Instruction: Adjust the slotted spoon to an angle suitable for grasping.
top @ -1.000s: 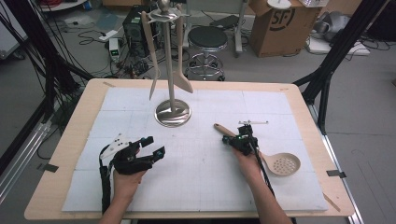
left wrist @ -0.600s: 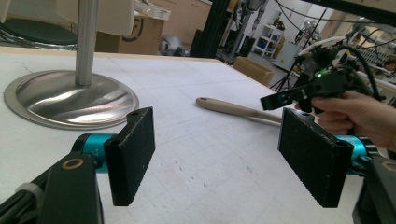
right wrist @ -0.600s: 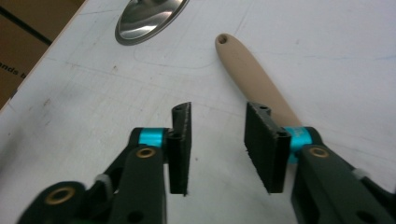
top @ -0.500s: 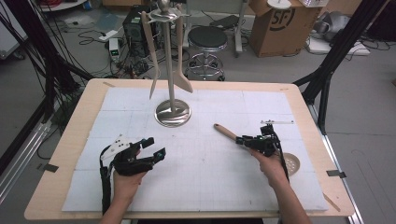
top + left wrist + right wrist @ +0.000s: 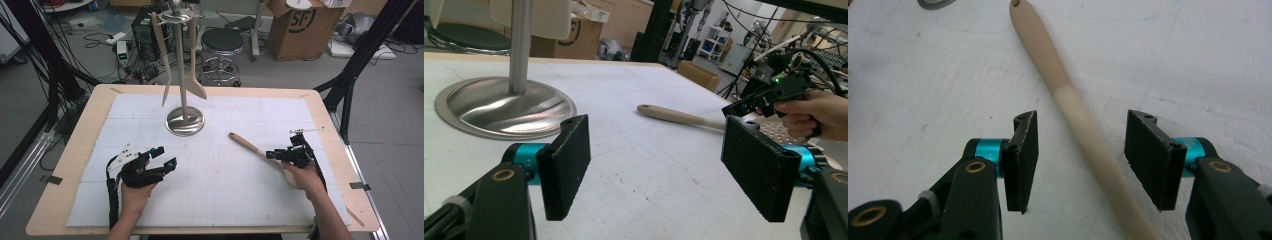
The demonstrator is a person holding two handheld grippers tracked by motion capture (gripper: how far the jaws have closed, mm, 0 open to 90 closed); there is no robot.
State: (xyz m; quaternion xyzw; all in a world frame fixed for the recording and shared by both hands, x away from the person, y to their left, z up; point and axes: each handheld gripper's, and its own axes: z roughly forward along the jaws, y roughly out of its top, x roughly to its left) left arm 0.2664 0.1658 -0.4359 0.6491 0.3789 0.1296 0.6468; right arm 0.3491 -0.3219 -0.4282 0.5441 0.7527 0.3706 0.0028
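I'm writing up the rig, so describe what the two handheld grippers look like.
Both the left gripper and the right gripper have black bodies, each with a black cable trailing back along the forearm. The fingers are flat black rectangular pads on teal collars, with brass-coloured pivot rings below. The left one carries a grey three-cornered plate. The forearms are bare.

Beige slotted spoon (image 5: 252, 148), handle up-left, lying flat on white table mat, ungripped
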